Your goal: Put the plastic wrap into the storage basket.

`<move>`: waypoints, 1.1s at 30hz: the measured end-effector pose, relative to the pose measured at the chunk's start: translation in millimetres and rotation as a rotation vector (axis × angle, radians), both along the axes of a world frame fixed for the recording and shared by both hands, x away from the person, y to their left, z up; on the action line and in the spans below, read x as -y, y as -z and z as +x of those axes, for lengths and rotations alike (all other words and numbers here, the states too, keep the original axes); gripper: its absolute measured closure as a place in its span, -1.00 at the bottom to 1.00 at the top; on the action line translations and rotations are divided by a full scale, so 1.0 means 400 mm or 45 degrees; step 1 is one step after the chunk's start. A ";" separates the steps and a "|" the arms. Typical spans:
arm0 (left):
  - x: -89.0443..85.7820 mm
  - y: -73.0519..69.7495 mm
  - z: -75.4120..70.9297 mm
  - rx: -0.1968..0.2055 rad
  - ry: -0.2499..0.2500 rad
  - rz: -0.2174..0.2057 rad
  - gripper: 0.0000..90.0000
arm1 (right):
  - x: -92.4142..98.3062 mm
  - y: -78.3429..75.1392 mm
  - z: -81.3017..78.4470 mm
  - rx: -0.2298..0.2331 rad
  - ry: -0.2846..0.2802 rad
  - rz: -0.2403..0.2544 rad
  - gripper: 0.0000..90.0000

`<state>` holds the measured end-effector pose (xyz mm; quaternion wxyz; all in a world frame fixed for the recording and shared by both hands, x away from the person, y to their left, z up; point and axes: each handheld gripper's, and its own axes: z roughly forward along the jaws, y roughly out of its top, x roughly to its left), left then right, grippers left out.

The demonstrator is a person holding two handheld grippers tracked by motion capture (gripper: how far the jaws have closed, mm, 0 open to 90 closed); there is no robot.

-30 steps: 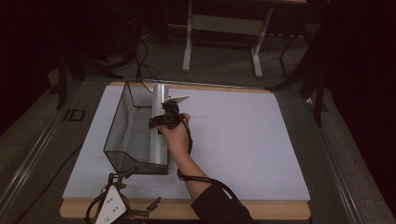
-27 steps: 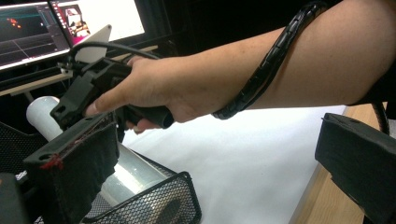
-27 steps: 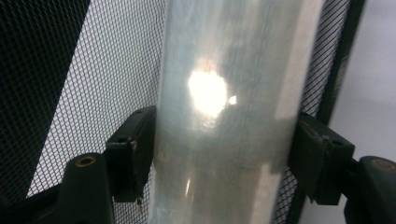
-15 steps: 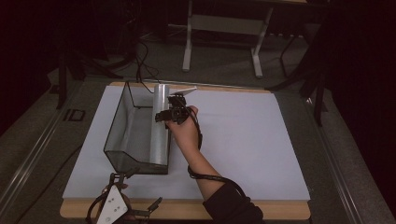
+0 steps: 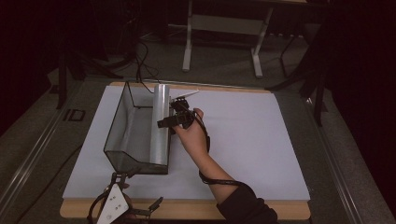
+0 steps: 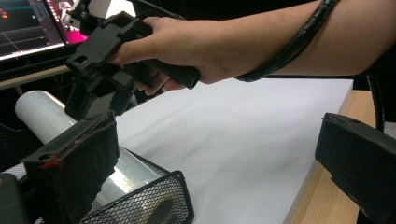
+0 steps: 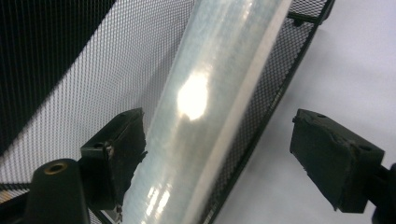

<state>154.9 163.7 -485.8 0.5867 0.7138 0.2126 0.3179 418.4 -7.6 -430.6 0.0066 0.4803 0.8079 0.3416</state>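
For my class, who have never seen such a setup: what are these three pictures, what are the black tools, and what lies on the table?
A person works with two hand-held clamps, called grippers. One picture looks down from above the table; the other two come from cameras riding on each gripper. On the white sheet stands a black mesh basket, with a shiny roll lying along its right rim. The right gripper, jaws open, straddles the roll without gripping it. The left gripper waits, open, at the table's near edge, holding nothing.
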 end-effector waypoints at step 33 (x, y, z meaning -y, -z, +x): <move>0.016 0.014 0.010 -0.069 0.040 0.009 -1.00 | 0.267 -0.028 -0.177 0.383 -0.146 -0.020 -0.68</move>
